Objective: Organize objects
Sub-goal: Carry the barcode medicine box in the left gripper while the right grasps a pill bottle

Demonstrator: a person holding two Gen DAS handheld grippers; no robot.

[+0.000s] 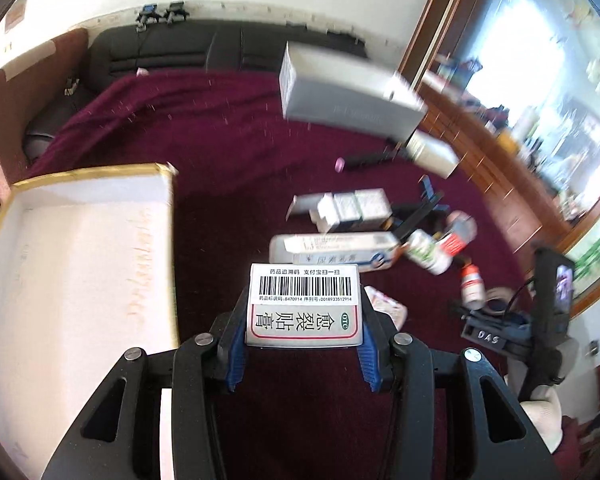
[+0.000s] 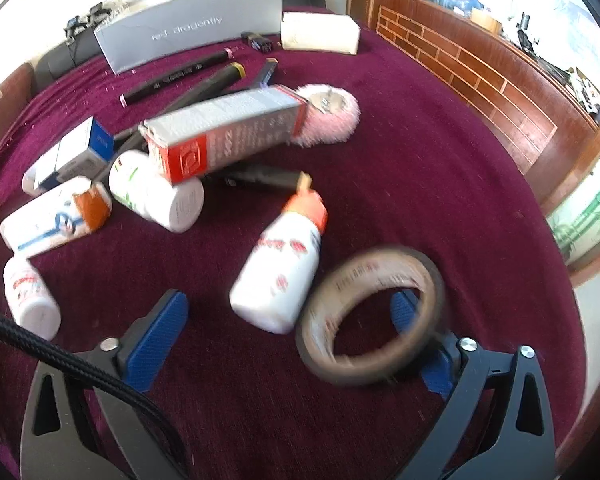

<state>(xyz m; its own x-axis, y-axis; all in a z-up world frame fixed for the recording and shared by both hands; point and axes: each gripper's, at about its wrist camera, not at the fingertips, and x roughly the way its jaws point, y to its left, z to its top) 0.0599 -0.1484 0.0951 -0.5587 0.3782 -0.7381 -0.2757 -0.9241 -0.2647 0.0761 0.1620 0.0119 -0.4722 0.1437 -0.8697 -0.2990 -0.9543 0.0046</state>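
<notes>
Medicine cartons, bottles, pens and a tape roll lie scattered over a dark red cloth covering the surface. Nearest in the left wrist view, the left gripper clamps a small plaster box between its blue pads, barcode label facing up, lifted above the cloth. To its left sits a large open white box with a gold rim, its inside bare as far as can be seen. In the right wrist view the right gripper has its fingers spread wide, gripping nothing; a brown tape roll sits tilted and blurred just in front of the right-hand pad, and whether it touches that pad cannot be told. Just left of the roll lies a white bottle with an orange cap, on its side. At the near left edge another small white bottle lies down. Farther back, a white carton with a blue and orange print lies left of a white bottle with green marks, and a grey and red carton rests across them, one end against a pink fluffy pad. Behind these lie several dark pens. Farthest away, a long grey box and a small white box stand at the cloth's far edge.
</notes>
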